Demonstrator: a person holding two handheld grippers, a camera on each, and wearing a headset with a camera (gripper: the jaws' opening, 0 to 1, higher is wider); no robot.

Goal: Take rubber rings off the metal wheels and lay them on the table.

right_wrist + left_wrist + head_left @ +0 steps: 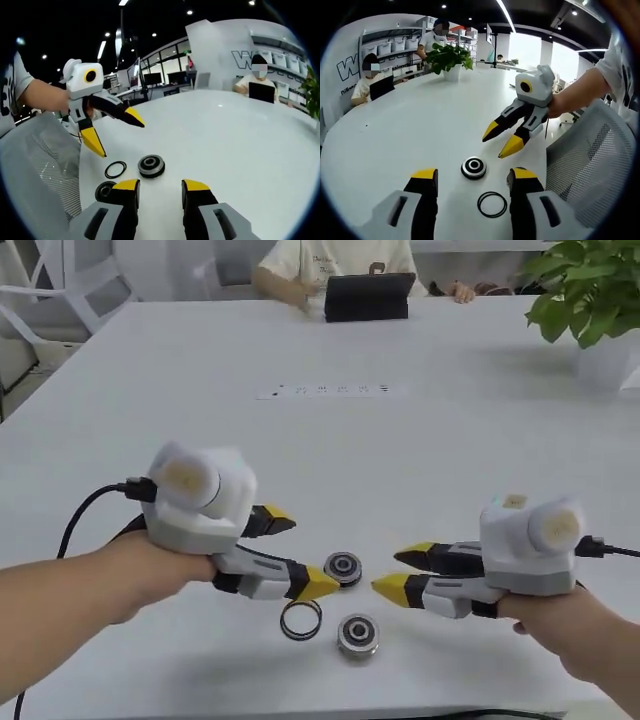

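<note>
1. The left hand-held gripper [302,549] stands wide and empty. The right hand-held gripper [393,572] is set narrower and is also empty. Their tips face each other across the far wheel [343,567].
2. Both wheels lie flat on the table [420,440]. The near wheel [358,633] is at 6 o'clock from the far wheel. One loose ring [300,619] lies at 7 o'clock from the far wheel and near the near wheel's 9 o'clock side, touching neither.
3. The far wheel shows a dark outer band, so it likely still wears its rubber. The near wheel looks like bare metal in the head view. I judge the far wheel to be the job in hand.
4. In the left gripper view the far wheel sits at 12 o'clock, just ahead of the gap between the jaws. Lower the left jaws straight over it and close across the wheel's sides to pin it, without pushing it forward.
5. Bring one right tip to the rim at the wheel's 3 o'clock side. Catch the rubber's edge there and roll it up and off rather than dragging sideways.
6. The table looks smooth, so a loosely held wheel may skid. Firm up the hold before prying.
7. Lay the freed ring flat on bare table toward 12 o'clock, apart from the loose ring.
</note>
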